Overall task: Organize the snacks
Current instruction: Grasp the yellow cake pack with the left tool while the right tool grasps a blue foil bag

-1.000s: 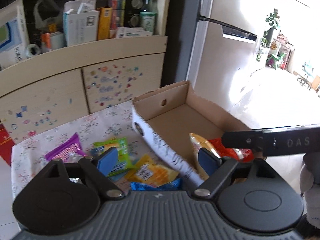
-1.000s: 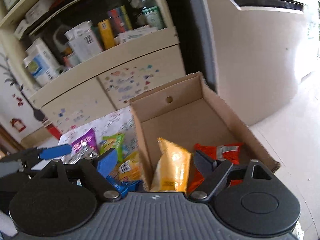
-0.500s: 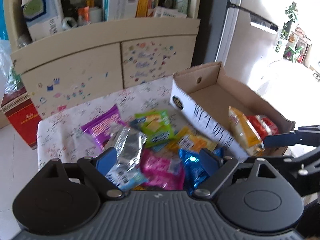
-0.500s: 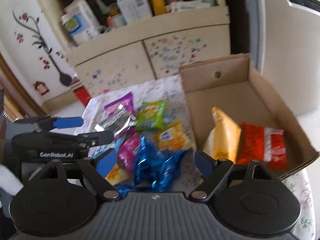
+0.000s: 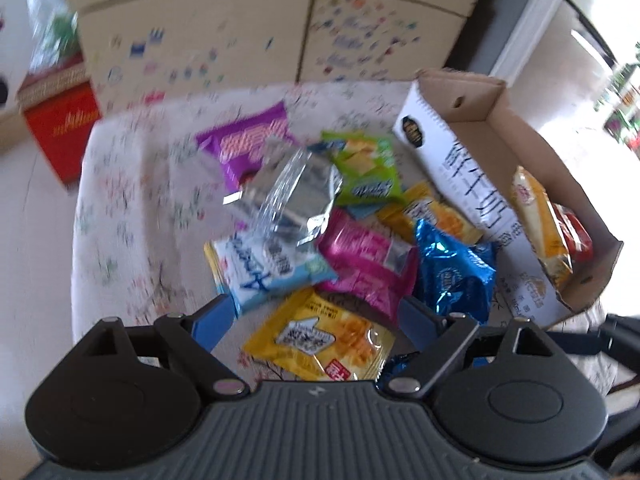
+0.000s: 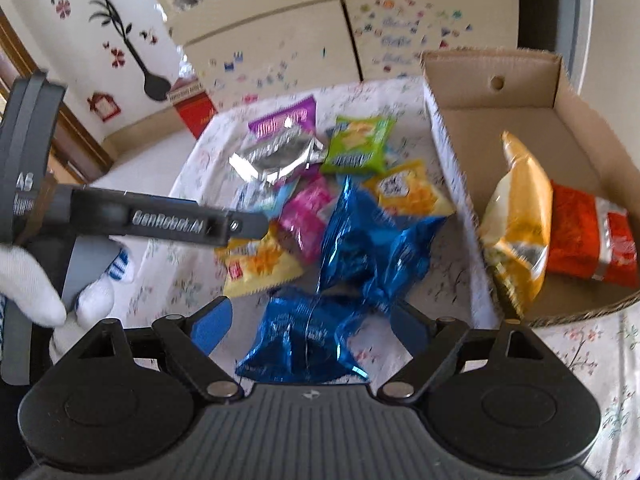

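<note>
Snacks (image 5: 362, 256) on floral tablecloth (image 5: 132, 216), stickered cabinet (image 5: 248, 48)

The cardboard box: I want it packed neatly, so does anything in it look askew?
Yes. In the cardboard box, the orange-yellow snack bag stands tilted on edge against the near-left wall, partly overlapping the red packet, which lies flat. The rest of the box floor is bare.

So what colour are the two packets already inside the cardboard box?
One orange-yellow packet, one red packet; clearest in the right wrist view.
</note>
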Available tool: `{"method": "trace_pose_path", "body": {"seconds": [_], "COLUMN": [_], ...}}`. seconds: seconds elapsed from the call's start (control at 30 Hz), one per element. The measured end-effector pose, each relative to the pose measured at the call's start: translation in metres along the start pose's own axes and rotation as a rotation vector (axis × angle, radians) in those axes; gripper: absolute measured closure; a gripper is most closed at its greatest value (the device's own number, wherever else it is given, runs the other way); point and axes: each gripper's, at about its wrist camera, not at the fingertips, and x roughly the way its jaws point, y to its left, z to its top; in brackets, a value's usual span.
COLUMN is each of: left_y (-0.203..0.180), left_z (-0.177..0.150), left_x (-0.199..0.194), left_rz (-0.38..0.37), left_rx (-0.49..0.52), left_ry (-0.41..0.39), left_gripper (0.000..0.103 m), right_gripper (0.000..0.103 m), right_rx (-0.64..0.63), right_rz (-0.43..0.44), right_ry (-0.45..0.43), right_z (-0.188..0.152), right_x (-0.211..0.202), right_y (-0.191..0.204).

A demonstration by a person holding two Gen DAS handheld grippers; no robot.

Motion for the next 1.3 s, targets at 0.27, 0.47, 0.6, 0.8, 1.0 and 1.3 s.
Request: {"method": "trace_pose_path", "body": {"seconds": [0.27, 0.47, 0.6, 0.8, 1.0, 1.3], "left_y": [0.002, 0.002, 0.005, 0.015, 0.012, -0.007], "left_z": [-0.007, -0.009, -0.012, -0.022, -0.028, -0.038], "left_x": [0.027, 0.035, 0.037, 0.031, 0.029, 0.032], "left_rz": [0.041, 0.058, 0.099, 0.129, 0.139, 0.163], "left_rx": [-0.104, -0.129, -0.129, -0.091, -0.016, 0.093], "left_ry": [0.085, 0.077, 0.087, 0.087, 0.082, 0.06], "left_gripper": [0.014, 0.01, 0.013, 0.017, 0.017, 0.018], "right_gripper": [0.011, 0.011, 0.011, 0.017, 0.016, 0.022], "right_rx": [0.015, 0.032, 0.017, 0.019, 0.004, -0.006], "right_rz": [0.008, 0.015, -0.017, -0.029, -0.03, -0.06], "right_ry": [0.07, 0.097, 0.108, 0.119, 0.119, 0.117], "right_z": [-0.008, -0.008, -0.008, -0.009, -0.009, -0.008], "right_x": [0.017, 0.028, 0.033, 0.035, 0.037, 0.041], "right_y": [0.002, 0.006, 0.01, 0.007, 0.011, 0.01]}}
